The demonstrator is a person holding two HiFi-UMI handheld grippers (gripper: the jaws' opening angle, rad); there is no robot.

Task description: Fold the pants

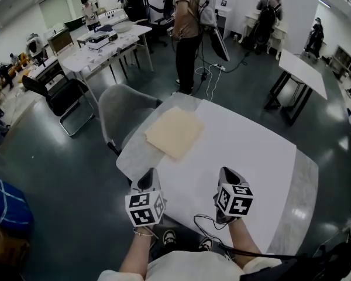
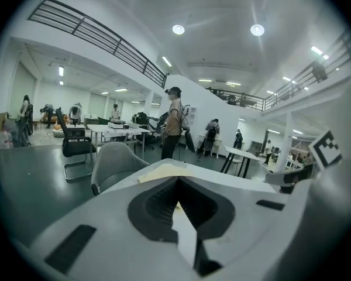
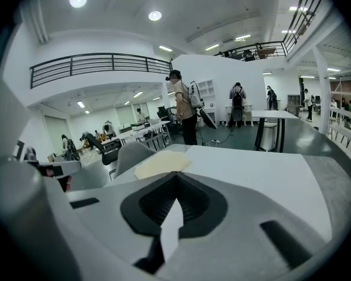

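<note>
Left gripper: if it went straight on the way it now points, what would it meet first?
Probably the white table, just short of the folded pants. Depth is unclear, so the left gripper might reach the pants' near edge instead.

Open lab hall, glossy dark floor (image 1: 58, 174), white work tables (image 1: 304, 69), office chair (image 1: 64, 95), railed mezzanine (image 2: 99, 36), people (image 1: 187, 22) with gear

bright ceiling lamps (image 2: 178, 29), fisheye edges, sharp, soft shadows
</note>
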